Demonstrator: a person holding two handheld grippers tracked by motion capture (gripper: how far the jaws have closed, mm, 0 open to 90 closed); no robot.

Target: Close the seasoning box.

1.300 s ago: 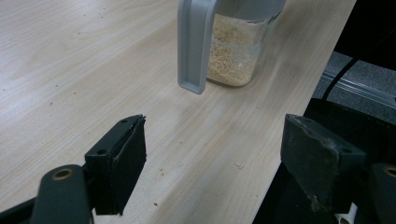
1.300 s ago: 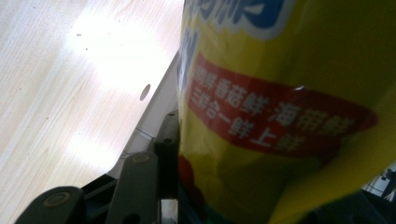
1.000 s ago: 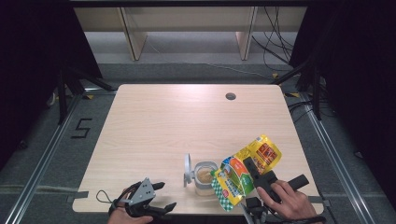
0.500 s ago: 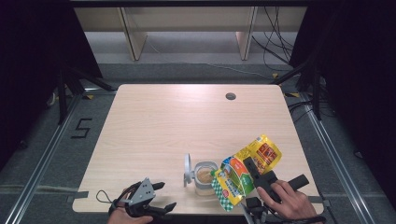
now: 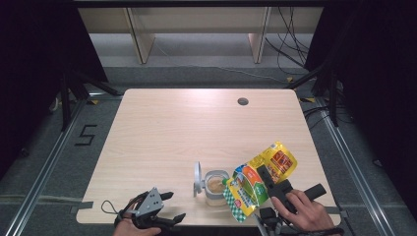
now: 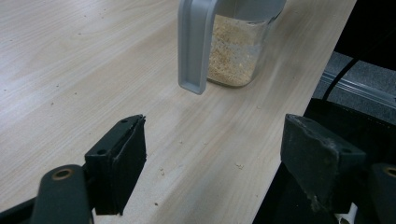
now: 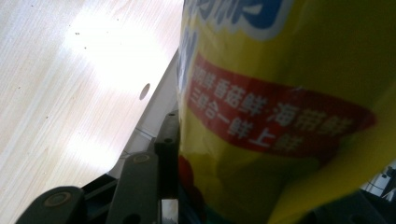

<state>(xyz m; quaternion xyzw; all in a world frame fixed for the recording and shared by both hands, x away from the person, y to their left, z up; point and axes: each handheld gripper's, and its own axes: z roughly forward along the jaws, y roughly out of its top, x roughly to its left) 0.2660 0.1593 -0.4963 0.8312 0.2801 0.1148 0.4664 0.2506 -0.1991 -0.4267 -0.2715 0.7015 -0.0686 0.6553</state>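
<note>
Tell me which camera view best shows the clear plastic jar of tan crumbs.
The left gripper view: the clear plastic jar of tan crumbs sits close ahead, its contents and grey flip lid sharp. The high view shows it small from above, beside the yellow pouch.

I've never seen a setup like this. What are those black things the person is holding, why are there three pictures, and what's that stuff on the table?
No robot here: a person sits at a wooden table and holds a hand tool with two black jaws in each hand. One picture comes from a camera fixed above the table; the other two come from small cameras riding on each tool, looking along its jaws.

The left gripper rests near the table's front edge, jaws wide apart with nothing between them. Ahead of it stands a clear container holding pale, crumb-like grains, with a grey lid flipped open beside it. A few crumbs lie scattered on the wood.

The right gripper is closed on a yellow printed pouch, tilted with its lower end over the container, as if pouring. Its own camera sits so close that the pouch looms large.
</note>
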